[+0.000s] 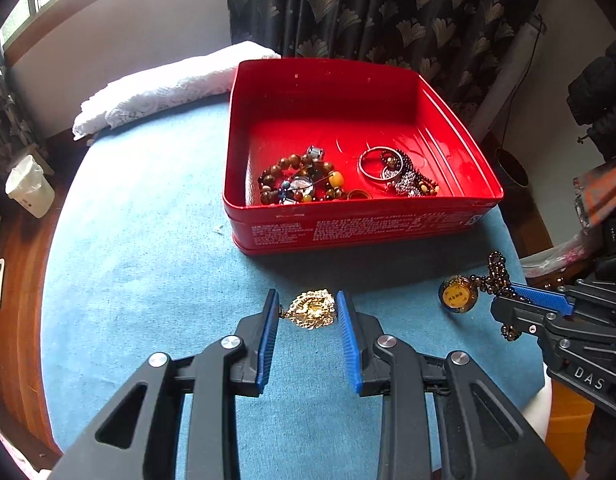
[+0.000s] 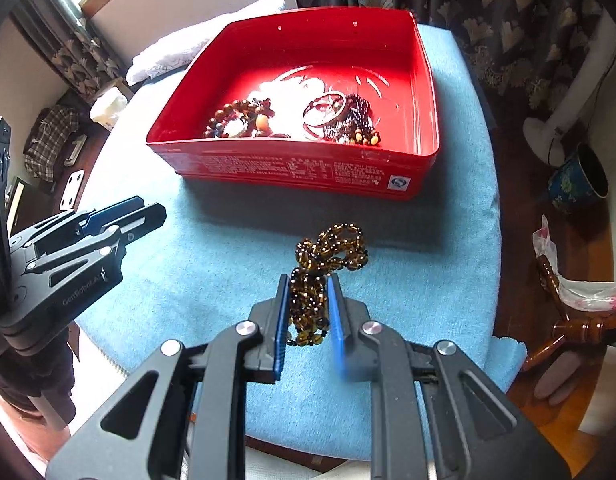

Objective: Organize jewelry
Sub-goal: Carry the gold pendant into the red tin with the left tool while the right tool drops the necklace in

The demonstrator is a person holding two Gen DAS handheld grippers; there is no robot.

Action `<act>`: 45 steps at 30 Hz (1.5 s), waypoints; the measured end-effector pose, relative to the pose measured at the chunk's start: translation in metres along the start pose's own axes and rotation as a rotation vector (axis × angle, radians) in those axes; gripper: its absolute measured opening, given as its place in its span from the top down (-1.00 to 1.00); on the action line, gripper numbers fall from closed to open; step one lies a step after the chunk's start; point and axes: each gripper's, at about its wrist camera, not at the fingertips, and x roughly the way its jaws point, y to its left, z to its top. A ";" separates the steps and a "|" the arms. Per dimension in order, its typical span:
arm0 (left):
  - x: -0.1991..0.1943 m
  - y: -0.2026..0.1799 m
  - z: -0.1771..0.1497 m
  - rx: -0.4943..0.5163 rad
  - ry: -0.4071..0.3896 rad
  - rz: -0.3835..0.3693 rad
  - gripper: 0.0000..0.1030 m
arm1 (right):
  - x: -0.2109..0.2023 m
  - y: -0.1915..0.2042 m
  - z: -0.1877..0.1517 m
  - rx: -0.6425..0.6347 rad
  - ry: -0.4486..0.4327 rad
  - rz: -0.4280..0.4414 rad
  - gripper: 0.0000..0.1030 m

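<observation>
A red tin box (image 1: 348,226) (image 2: 291,168) stands on the blue cloth with bead bracelets (image 1: 297,178) and a silver bangle (image 1: 378,162) inside. My left gripper (image 1: 308,304) has its jaws around a gold chain necklace (image 1: 312,307) lying on the cloth, pads touching its sides. My right gripper (image 2: 308,284) is closed on a brown bead necklace (image 2: 328,252), whose round amber pendant (image 1: 458,294) lies on the cloth in the left wrist view. The right gripper also shows in the left wrist view (image 1: 520,296), the left one in the right wrist view (image 2: 147,210).
A folded white lace cloth (image 1: 167,84) lies at the table's far left edge. Dark patterned curtains (image 1: 388,8) hang behind. The round table's blue cloth (image 1: 147,240) drops off to wooden floor on both sides; a white bin (image 1: 29,190) stands below left.
</observation>
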 end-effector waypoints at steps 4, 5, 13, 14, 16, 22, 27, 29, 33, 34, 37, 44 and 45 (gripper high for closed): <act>-0.012 -0.001 0.004 0.000 -0.027 0.001 0.43 | -0.014 0.004 0.002 -0.012 -0.033 -0.005 0.67; -0.015 -0.002 0.006 0.001 -0.035 0.001 0.43 | -0.016 0.005 0.003 -0.014 -0.039 -0.005 0.67; -0.033 -0.006 0.035 0.012 -0.104 -0.012 0.43 | -0.043 0.009 0.022 -0.042 -0.115 -0.009 0.67; -0.034 -0.006 0.041 0.013 -0.112 -0.015 0.43 | -0.046 0.008 0.027 -0.041 -0.124 -0.008 0.67; -0.036 -0.008 0.051 0.015 -0.129 -0.013 0.43 | -0.053 0.007 0.036 -0.042 -0.150 -0.011 0.67; -0.022 -0.008 0.090 0.014 -0.146 -0.032 0.43 | -0.060 -0.002 0.074 -0.037 -0.203 -0.012 0.67; 0.016 -0.012 0.113 0.027 -0.100 -0.026 0.43 | -0.032 -0.016 0.104 -0.013 -0.180 0.003 0.67; 0.031 -0.013 0.118 0.027 -0.078 -0.024 0.43 | -0.017 -0.019 0.111 -0.006 -0.156 0.009 0.67; 0.054 -0.015 0.121 0.027 -0.051 -0.003 0.42 | 0.009 -0.023 0.121 -0.001 -0.117 0.023 0.66; 0.058 -0.016 0.122 0.027 -0.044 0.002 0.42 | 0.012 -0.023 0.122 -0.002 -0.113 0.026 0.63; 0.068 -0.016 0.124 0.033 -0.023 0.004 0.25 | 0.018 -0.025 0.124 -0.001 -0.128 0.020 0.31; 0.059 -0.009 0.119 0.020 -0.050 0.010 0.00 | 0.004 -0.039 0.117 0.028 -0.175 -0.020 0.13; 0.056 -0.007 0.117 0.016 -0.057 0.012 -0.02 | 0.000 -0.040 0.114 0.036 -0.182 -0.028 0.01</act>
